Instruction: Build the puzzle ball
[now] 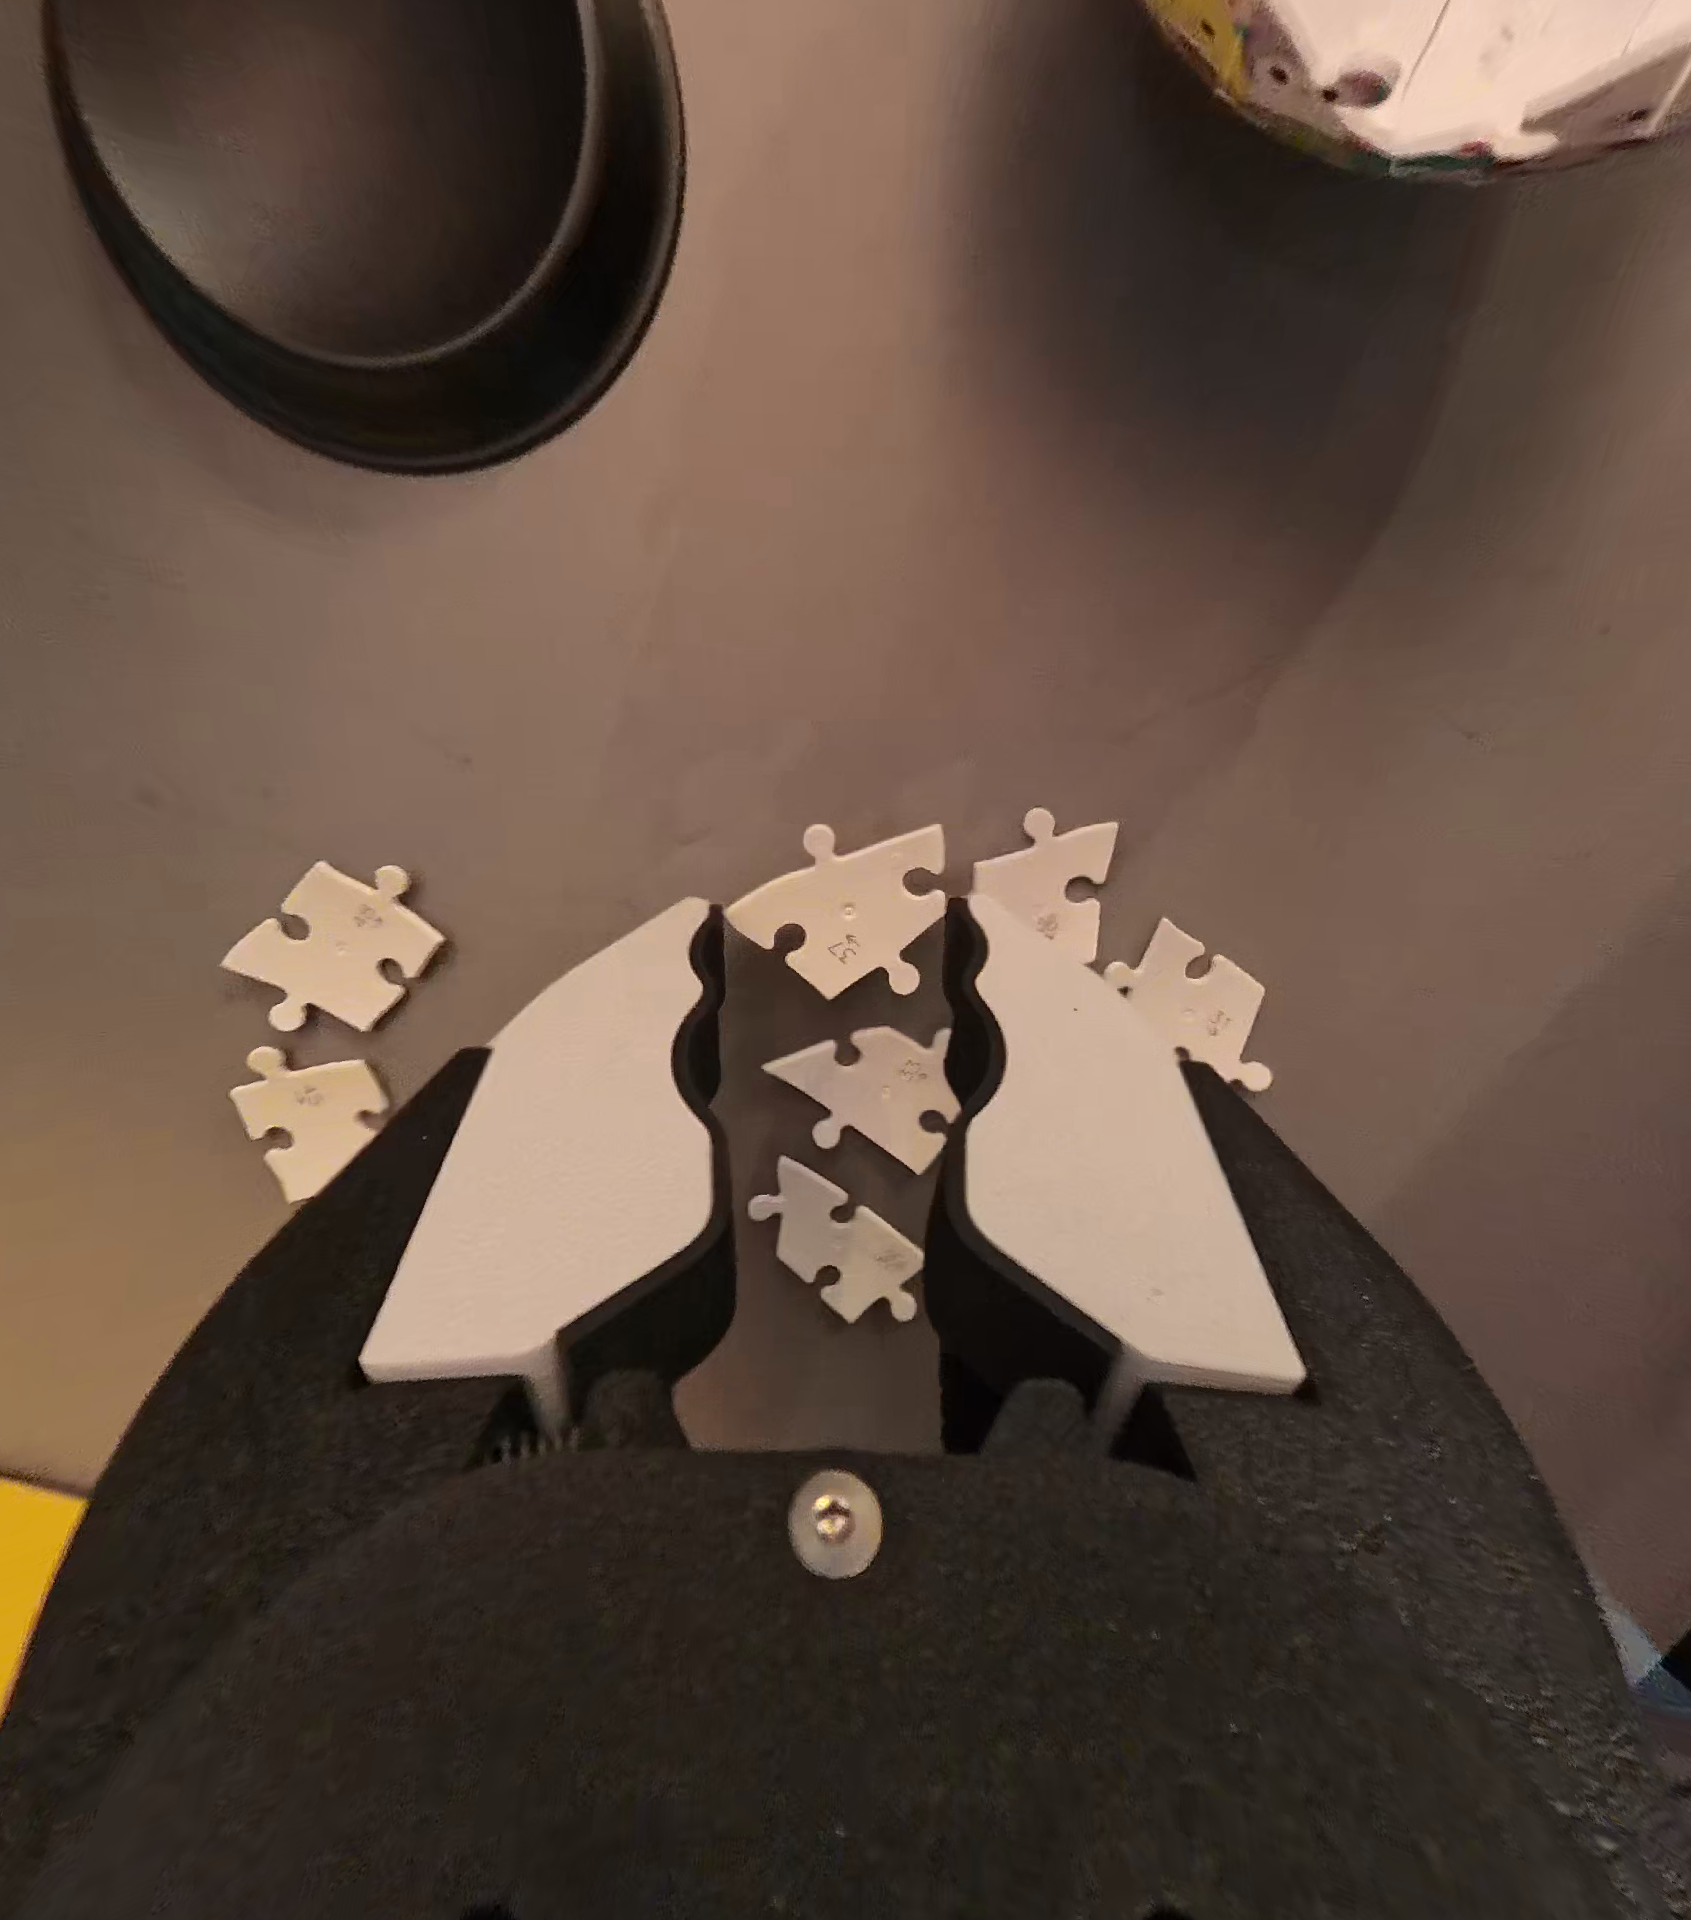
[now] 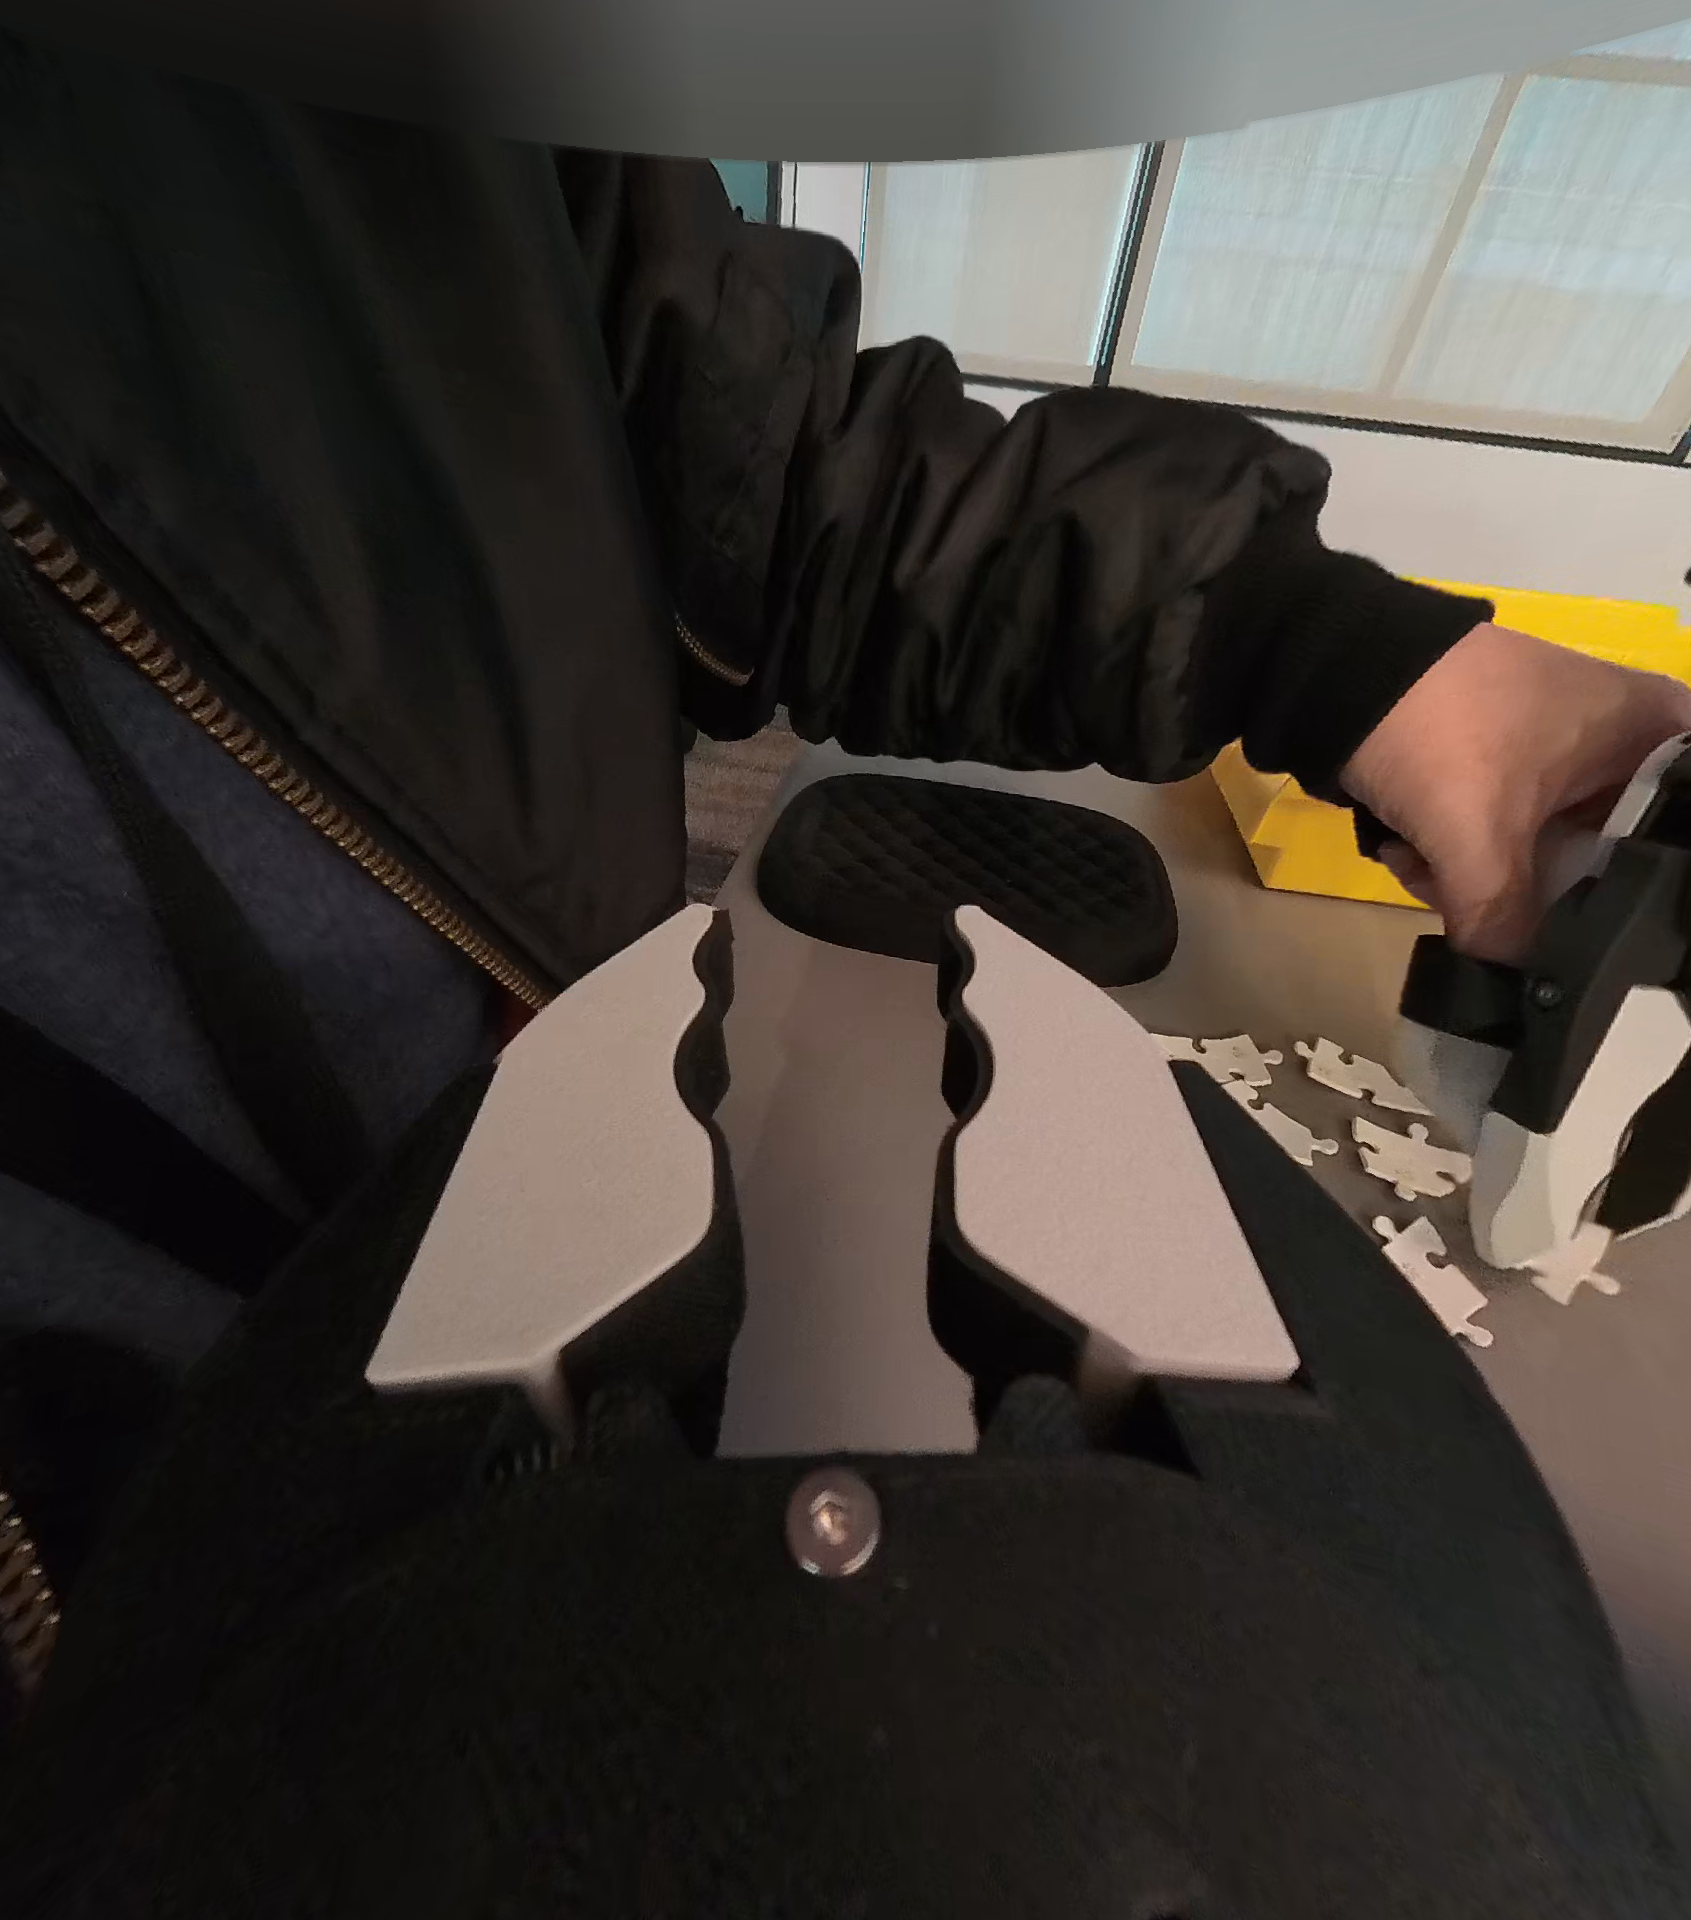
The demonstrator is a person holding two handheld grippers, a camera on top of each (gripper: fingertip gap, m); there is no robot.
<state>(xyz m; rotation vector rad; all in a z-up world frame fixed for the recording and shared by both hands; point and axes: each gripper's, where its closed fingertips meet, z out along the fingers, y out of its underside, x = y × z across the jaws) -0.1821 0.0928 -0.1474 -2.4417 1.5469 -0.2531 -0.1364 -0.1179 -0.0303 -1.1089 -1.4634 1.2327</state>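
Over the grey tabletop (image 1: 924, 623) we hold the left gripper (image 1: 833, 925) low above a scatter of flat white puzzle pieces lying blank side up. Its jaws stand spread and empty. Between them we see three pieces in a row: a far piece (image 1: 846, 909), a middle piece (image 1: 872, 1091) and a near piece (image 1: 846, 1236). More lie to either side, two on the left (image 1: 332, 961) and two on the right (image 1: 1194, 997), partly hidden by the white fingers (image 1: 592, 1122).

In our judgement the step in hand is picking one loose piece. The pieces are thin and flat, so the fingertips will likely need to come down on opposite edges of a single piece and close squarely; the three between the jaws lie near one another, and a careless close may catch two or push one away.

At the far right of the left wrist view, the partly built puzzle ball (image 1: 1443, 83), a curved shell with a white inside and a printed outer rim, shows only in part. A round black dish (image 1: 373, 229) sits far left on the table.

Our right gripper (image 2: 836, 940) is raised, pointed toward our black jacket (image 2: 301, 416), jaws spread and empty. Beyond it lies a black ribbed oval pad (image 2: 966, 878), with a yellow block (image 2: 1288, 842) farther right.
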